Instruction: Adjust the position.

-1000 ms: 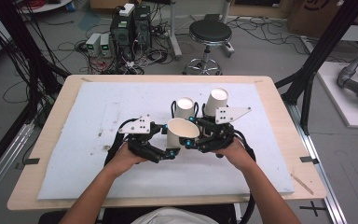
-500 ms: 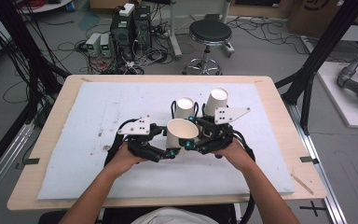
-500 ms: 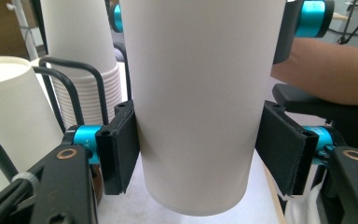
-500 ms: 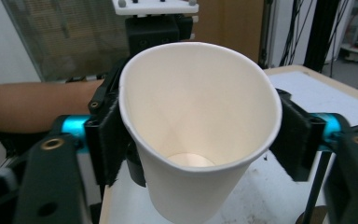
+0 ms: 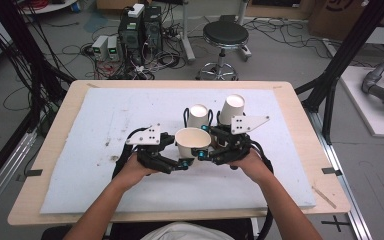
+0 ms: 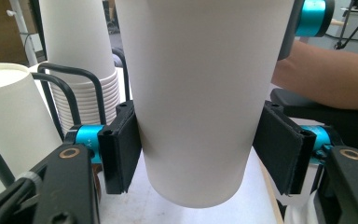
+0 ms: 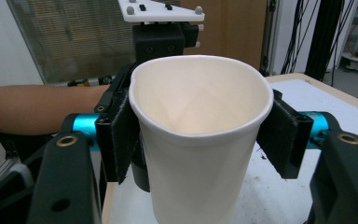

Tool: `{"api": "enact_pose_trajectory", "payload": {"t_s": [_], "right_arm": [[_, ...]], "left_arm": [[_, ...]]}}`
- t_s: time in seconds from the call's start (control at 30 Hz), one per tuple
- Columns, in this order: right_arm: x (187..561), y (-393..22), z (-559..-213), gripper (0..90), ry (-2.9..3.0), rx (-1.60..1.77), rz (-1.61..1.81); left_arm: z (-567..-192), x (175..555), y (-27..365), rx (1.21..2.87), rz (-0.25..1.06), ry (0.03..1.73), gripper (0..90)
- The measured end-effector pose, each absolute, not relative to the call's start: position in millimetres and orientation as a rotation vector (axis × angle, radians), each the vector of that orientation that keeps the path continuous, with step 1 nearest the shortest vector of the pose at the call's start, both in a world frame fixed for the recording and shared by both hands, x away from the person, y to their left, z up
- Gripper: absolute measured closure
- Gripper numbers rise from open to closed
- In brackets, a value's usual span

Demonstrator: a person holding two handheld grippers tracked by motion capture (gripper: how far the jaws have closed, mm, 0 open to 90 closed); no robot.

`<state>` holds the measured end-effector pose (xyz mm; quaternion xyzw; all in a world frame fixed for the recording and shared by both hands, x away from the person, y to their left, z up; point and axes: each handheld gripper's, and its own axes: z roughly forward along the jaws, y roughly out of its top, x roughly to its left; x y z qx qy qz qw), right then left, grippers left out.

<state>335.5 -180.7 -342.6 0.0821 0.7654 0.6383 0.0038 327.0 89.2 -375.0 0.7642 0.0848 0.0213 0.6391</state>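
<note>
The left gripper (image 5: 187, 164) is closing on the cup (image 5: 192, 142), which the right gripper (image 5: 203, 152) is pinching near the rim, suggesting a handover is underway.

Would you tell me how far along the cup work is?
Done: one paper cup sits apart from the stacked cups. In hand: left gripper and right gripper both clamp it; their jaws have just been closing. Left: probably one releases and the cup gets placed.

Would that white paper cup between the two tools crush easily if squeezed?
Probably. The paper cup looks thin-walled, and its rim already bends out of round between the right tool's pads. Empty inside, it's likely very light. Tall and narrow-based, it might tip if nudged.
</note>
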Motion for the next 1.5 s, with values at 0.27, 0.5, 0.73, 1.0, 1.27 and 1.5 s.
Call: {"api": "enact_pose_trajectory", "payload": {"t_s": [0.27,0.5,0.73,1.0,1.27,1.5], "right_arm": [[335.1,-179.6,-343.0,35.5,2.405,0.241,1.990],[335.3,-179.9,-343.0,33.2,2.403,0.247,2.002],[338.4,-190.7,-341.6,21.0,2.357,0.325,2.010],[343.2,-205.8,-342.1,20.7,2.321,0.385,1.742],[340.9,-216.7,-342.3,20.7,2.285,0.458,1.602],[338.3,-243.4,-334.7,19.8,2.238,0.552,1.605]], "left_arm": [[-377.0,326.9,85.5,1.748,0.042,0.212,29.0],[-376.3,326.6,86.5,1.740,0.041,0.200,34.4],[-372.9,330.4,99.3,1.712,0.083,0.232,34.7],[-365.7,337.4,121.2,1.683,0.163,0.296,34.4],[-359.1,342.1,143.5,1.647,0.238,0.363,34.1],[-352.0,341.3,159.6,1.620,0.275,0.402,34.3]]}}
